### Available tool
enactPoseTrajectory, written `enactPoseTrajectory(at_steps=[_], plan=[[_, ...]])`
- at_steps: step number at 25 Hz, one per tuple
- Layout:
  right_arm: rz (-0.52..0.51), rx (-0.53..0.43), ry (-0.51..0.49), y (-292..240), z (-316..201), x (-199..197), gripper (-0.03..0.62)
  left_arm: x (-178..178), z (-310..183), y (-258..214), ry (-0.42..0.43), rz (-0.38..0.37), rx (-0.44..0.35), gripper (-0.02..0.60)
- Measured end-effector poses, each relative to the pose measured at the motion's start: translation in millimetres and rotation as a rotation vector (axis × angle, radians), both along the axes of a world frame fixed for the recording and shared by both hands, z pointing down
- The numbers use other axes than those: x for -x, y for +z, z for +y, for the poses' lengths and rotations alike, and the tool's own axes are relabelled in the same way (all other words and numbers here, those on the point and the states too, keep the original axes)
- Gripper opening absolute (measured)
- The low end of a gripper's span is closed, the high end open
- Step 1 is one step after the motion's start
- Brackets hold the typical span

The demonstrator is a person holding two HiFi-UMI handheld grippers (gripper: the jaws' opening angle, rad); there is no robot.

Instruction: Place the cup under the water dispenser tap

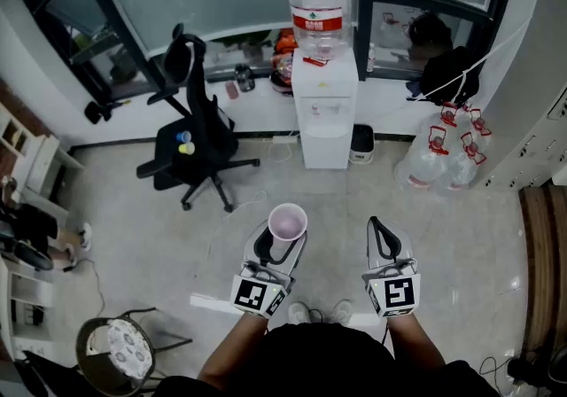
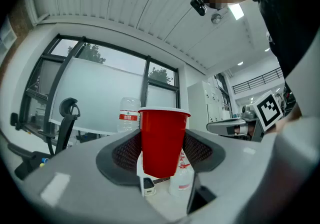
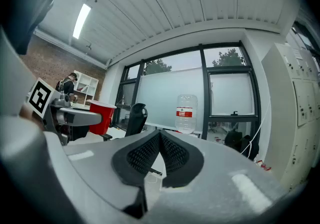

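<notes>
Cup [image 2: 164,140] upright, clamped in left gripper [image 1: 282,246] jaws, held in the air well short of dispenser [image 1: 325,120]. Right gripper [image 1: 381,229] jaws closed, empty. Grasp done; carry and placement under tap left.

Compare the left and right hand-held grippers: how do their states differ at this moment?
The left hand-held gripper is shut on an upright red cup; the right hand-held gripper holds nothing. The left one's jaws stand apart against the cup's sides, while the right one's jaws are closed together. Both are held side by side, pointing toward the water dispenser.
</notes>
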State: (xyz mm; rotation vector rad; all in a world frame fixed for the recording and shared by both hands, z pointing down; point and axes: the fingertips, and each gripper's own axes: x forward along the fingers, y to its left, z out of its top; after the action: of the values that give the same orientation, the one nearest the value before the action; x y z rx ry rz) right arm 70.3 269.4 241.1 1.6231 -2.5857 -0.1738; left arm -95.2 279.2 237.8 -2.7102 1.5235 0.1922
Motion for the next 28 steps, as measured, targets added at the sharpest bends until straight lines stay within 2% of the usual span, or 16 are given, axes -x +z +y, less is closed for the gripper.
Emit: enactPoseTrajectory(at_steps=[7,13,22,28], plan=[[-0.005,-0.002,-0.002,4.3,0.4,14.9,0.002,16.9,-2.1,2.8,-0.014,0.001,-0.002,0.278],[-0.027,0.019,0.062,12.9,-5.2,24.1,0.002,35.5,-5.9,13.8,-0.001,0.004,0.023,0.284],[-0.004,0.049,0.108,25.4,-13.7,45.9,0.003,59.2,-20.4,19.3,0.055,0.012,0.015,0.282],[0.007,0.072,0.097,37.1,-30.3,60.0,0.003,65.0,-38.2,24.6,0.078,0.010,0.018,0.282]])
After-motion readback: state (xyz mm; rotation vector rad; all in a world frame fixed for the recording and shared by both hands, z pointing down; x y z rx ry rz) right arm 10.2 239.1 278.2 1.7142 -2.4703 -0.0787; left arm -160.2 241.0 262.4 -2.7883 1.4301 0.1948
